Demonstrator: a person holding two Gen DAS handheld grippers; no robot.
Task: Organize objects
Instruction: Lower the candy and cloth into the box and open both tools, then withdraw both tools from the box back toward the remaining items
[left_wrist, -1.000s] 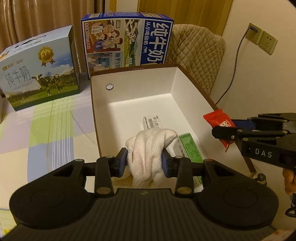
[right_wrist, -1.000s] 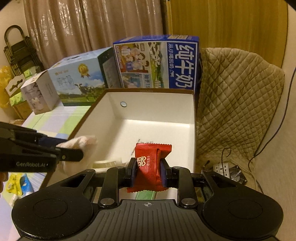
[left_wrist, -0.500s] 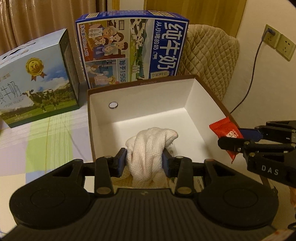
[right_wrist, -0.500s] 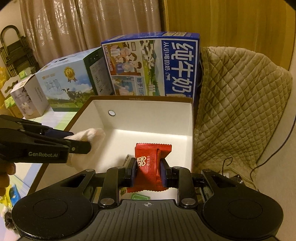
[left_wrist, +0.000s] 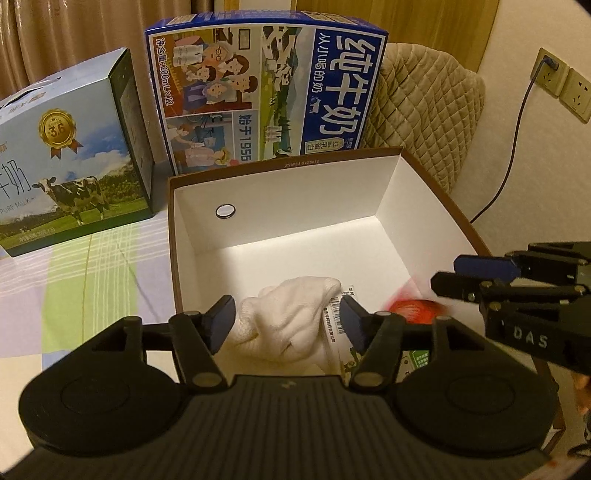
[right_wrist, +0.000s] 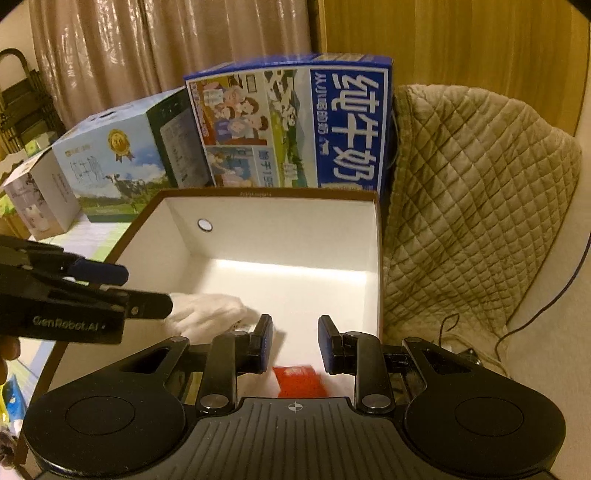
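I am spreading both grippers' fingers wide above the white box (left_wrist: 280, 229), letting the white cloth (left_wrist: 291, 325) and red packet (right_wrist: 299, 380) drop inside cleanly.

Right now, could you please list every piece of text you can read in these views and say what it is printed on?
"纯牛奶", "200mL×12", "1956": blue milk carton.
"3.6", "PURE MILK": light blue cow carton.
"DAS": right claw body.
"GenRobot.AI": left claw body.
Rim print on the white box, barcode label and green packet text: too small to read.
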